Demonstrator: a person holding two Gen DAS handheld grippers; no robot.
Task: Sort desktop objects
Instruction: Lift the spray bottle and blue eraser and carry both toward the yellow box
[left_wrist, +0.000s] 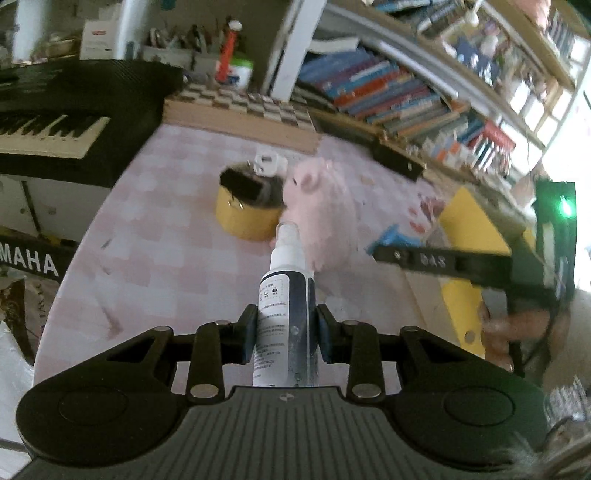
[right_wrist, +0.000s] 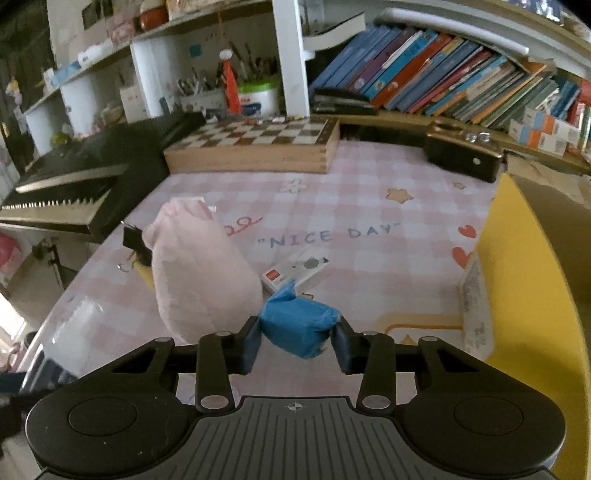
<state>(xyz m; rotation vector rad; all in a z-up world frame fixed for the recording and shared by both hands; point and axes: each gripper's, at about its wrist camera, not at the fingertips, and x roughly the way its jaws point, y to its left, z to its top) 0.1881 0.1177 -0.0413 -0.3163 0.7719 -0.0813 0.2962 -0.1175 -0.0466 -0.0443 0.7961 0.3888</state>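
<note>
Already the left gripper (left_wrist: 285, 338) clamps the spray bottle (left_wrist: 286, 306) and the right gripper (right_wrist: 297, 341) pinches a blue packet (right_wrist: 297, 325); the smooth bottle might slip.

Right gripper (right_wrist: 297, 341) pads clamped on blue packet (right_wrist: 298, 323). Pink plush toy (right_wrist: 201, 273) just ahead-left of jaws. White card (right_wrist: 295, 269) ahead, flat on checked tablecloth (right_wrist: 388, 240). Yellow box (right_wrist: 524, 295) at right.

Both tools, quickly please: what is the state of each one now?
Left tool: closed on the white spray bottle.
Right tool: closed on the blue packet.
</note>
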